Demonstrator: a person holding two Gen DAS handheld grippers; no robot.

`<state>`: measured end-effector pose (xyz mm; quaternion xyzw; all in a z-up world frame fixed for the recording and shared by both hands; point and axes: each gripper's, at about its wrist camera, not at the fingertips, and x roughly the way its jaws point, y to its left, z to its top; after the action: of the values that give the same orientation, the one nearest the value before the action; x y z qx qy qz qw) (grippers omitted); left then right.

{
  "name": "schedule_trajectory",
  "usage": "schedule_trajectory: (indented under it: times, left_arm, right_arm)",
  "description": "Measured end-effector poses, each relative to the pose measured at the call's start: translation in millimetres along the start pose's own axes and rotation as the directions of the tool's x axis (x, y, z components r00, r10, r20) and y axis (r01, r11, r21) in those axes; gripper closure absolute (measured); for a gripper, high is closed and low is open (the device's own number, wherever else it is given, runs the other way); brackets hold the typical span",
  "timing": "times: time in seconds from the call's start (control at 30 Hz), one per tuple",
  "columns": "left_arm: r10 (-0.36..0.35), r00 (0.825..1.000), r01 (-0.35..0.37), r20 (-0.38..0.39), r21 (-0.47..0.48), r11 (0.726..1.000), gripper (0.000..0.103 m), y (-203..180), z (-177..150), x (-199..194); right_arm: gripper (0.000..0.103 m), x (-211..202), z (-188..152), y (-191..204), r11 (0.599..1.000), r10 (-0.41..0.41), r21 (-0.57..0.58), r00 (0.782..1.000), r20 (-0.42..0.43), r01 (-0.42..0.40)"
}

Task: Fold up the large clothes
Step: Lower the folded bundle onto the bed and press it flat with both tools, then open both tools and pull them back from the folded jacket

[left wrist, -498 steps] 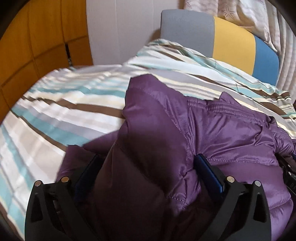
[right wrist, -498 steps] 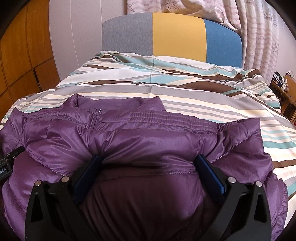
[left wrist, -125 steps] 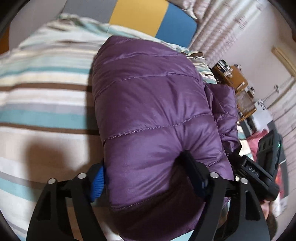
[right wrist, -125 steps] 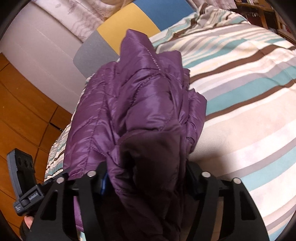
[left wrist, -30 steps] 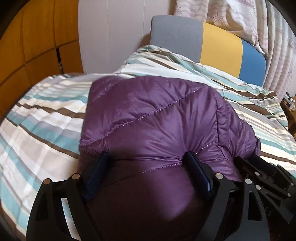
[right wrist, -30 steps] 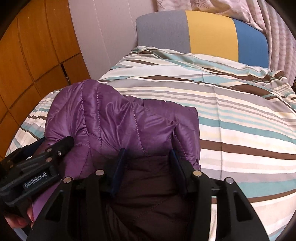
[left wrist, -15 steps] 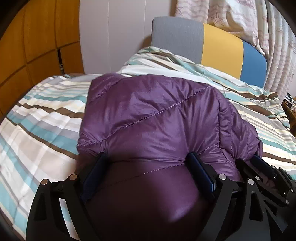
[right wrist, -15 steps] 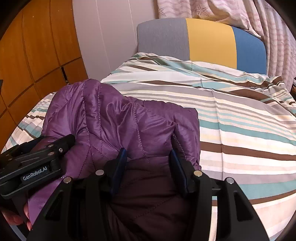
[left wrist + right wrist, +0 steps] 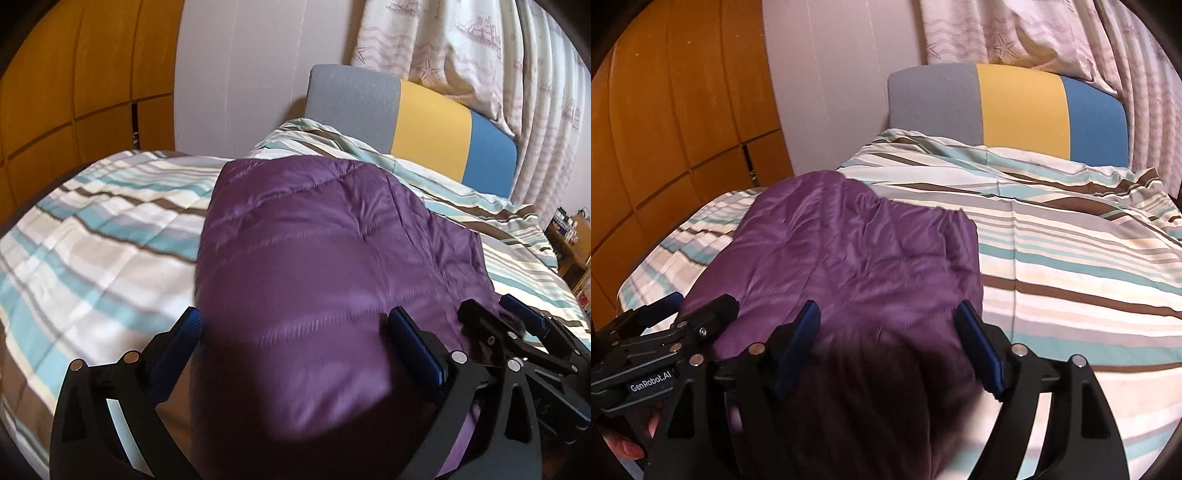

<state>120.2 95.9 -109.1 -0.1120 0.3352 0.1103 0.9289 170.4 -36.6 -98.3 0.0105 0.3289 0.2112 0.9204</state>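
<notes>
A purple quilted jacket (image 9: 314,229) lies folded in a thick bundle on the striped bed cover (image 9: 92,229). My left gripper (image 9: 295,317) straddles its near left part. Its jaws are opening and stand wide, and the pads do not squeeze the fabric. My right gripper (image 9: 888,308) straddles the jacket (image 9: 849,251) at its near right corner, jaws also opening, with fabric loose between the blue pads (image 9: 979,339). Each gripper shows in the other's view: the right gripper (image 9: 495,304) at lower right, the left gripper (image 9: 700,301) at lower left. The near hem is hidden under the fingers.
A grey, yellow and blue headboard (image 9: 406,110) ends the bed, with patterned curtains (image 9: 461,48) behind it. Wooden wardrobe doors (image 9: 74,92) stand along the left. A cluttered wooden shelf (image 9: 572,236) sits at the far right. A person's fingers (image 9: 624,446) hold the left gripper.
Both grippers' jaws have widened and let the jacket go, the right one by much more. Both have drawn back and a little up, and the jacket has settled flatter on the bed.
</notes>
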Motion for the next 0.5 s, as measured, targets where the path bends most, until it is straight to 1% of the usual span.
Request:
schedule_trajectory:
  times: [0.1,0.2,0.27,0.33,0.4,0.5]
  left_arm:
    - [-0.008,1.0,0.008,-0.001,-0.011,1.0,0.003,3,-13,-11]
    - [-0.015,1.0,0.015,-0.001,-0.006,1.0,0.003,5,-25,-21]
    - [-0.014,1.0,0.015,-0.029,0.032,0.999,0.003,4,-33,-21]
    - [0.003,0.999,0.0,-0.037,0.069,0.998,0.003,2,-40,-17]
    - [0.018,0.999,-0.016,-0.027,0.093,0.996,0.003,0,-46,-17]
    - [0.017,1.0,-0.014,-0.021,0.104,0.994,0.003,-2,-47,-28]
  right_arm:
    - [0.022,-13,-7,4,1.0,-0.006,-0.021,1.0,-0.017,0.005]
    - [0.019,-28,-23,5,0.999,-0.018,-0.03,0.999,-0.036,0.017]
    - [0.019,-26,-33,4,0.999,-0.041,-0.034,0.996,-0.08,0.038]
    - [0.019,-19,-43,0,0.999,-0.037,-0.011,0.992,-0.123,0.035]
    - [0.019,-16,-50,-3,1.0,-0.022,0.011,0.991,-0.134,0.023]
    - [0.018,-25,-48,-5,0.999,-0.006,0.038,0.99,-0.14,0.012]
